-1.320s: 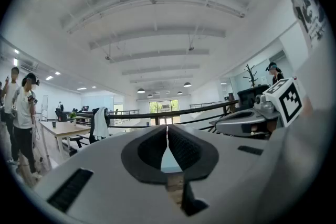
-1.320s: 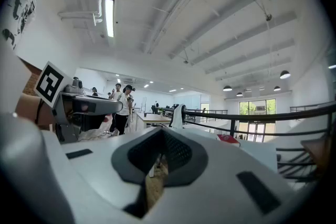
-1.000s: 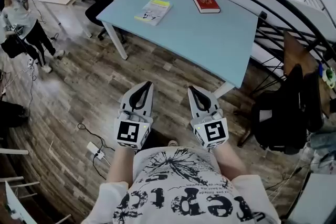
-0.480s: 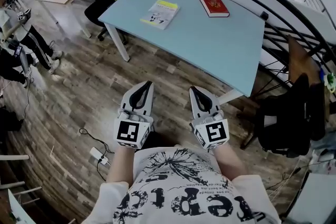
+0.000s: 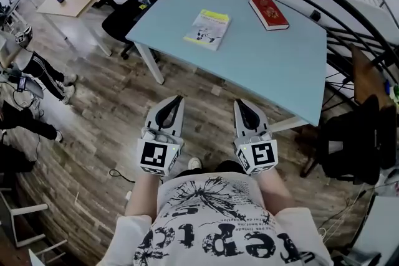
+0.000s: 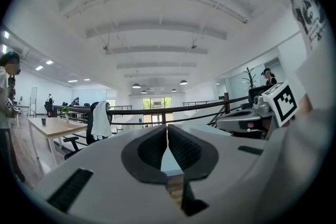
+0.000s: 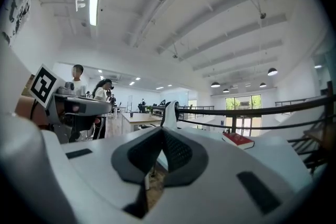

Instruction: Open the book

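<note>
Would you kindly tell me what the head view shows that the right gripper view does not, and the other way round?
Only the head view shows the yellow-and-white book, lying closed on the light blue table to the left of the red book.

Only the right gripper view shows the ceiling, with its strip light and round hanging lamps.

Both show the closed red book, the curved black railing and the right gripper, with its jaws together and nothing between them.

shirt (image 5: 212, 221): white, black print | left tongs (image 5: 178, 98), right tongs (image 5: 238, 103): white, black-lined, marker cubes (image 5: 159, 156)
</note>
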{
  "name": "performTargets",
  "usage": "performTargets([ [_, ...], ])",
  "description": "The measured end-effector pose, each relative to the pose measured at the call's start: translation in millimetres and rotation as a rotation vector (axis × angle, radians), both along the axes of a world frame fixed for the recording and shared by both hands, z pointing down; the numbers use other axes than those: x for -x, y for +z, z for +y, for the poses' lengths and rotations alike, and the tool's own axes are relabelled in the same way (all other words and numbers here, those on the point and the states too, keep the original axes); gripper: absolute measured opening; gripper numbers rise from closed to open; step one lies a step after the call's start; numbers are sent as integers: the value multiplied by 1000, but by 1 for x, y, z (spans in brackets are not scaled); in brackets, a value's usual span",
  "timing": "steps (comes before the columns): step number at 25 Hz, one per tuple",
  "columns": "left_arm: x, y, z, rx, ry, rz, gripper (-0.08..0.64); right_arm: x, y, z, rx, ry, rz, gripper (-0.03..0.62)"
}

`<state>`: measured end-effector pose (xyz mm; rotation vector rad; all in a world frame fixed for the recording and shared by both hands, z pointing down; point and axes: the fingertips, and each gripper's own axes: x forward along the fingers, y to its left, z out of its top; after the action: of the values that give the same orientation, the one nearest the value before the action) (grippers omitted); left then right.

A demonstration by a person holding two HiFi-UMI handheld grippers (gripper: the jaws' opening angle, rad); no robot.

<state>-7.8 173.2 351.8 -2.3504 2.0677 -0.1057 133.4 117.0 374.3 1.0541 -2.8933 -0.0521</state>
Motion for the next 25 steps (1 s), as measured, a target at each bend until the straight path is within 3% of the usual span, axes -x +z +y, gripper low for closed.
performTargets([
  [6, 55, 18, -27, 38, -19, 64, 23, 45, 11, -29, 24, 17, 31, 11],
  [13, 89, 37, -87, 75, 4, 41, 23, 85, 28, -95, 48, 36, 45, 11],
  [25, 120, 59, -272, 135, 113, -2, 23, 124, 33, -260, 47, 120, 45, 11],
])
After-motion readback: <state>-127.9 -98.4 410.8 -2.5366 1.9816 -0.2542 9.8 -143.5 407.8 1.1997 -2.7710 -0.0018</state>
